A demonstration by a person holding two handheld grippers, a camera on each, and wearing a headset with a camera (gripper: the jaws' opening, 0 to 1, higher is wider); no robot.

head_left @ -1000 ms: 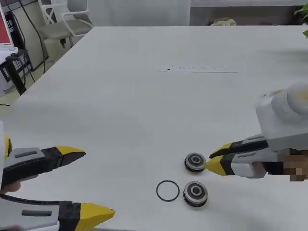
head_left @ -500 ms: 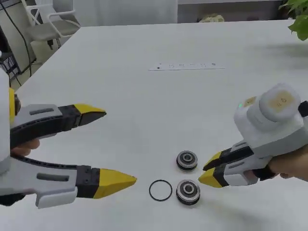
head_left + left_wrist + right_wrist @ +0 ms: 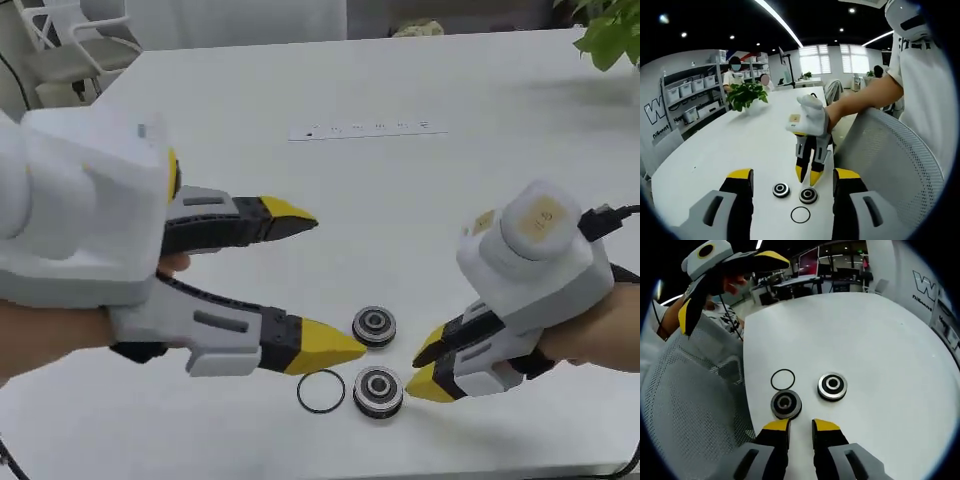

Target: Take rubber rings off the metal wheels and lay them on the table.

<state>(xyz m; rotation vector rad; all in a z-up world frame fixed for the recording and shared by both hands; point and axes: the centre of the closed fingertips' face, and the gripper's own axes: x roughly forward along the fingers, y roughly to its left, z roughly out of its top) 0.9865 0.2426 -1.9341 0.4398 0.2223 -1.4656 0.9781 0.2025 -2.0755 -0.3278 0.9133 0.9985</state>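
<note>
Two metal wheels lie on the white table (image 3: 470, 130): a far wheel (image 3: 374, 325) (image 3: 781, 190) (image 3: 832, 386) with a silver rim, and a near wheel (image 3: 378, 390) (image 3: 808, 195) (image 3: 786, 404) with a dark rim. A loose black rubber ring (image 3: 321, 391) (image 3: 800, 215) (image 3: 783, 379) lies flat just left of the near wheel. My left gripper (image 3: 335, 283) (image 3: 792, 182) (image 3: 727, 287) hovers wide open, its lower tip above the ring. My right gripper (image 3: 418, 372) (image 3: 801, 426) (image 3: 807, 176) points at the wheels from the right, narrowly open and holding nothing.
A thin strip of small printed marks (image 3: 365, 130) lies mid-table. A white chair (image 3: 60, 50) stands at the far left corner, a plant (image 3: 605, 35) at the far right. The table's front edge runs just below the wheels, with a mesh chair (image 3: 890, 165) there.
My left gripper has come in from the lower left to hover by the wheels and ring. The right gripper has shifted nearer, level with the near wheel. Wheels and ring lie unmoved.
</note>
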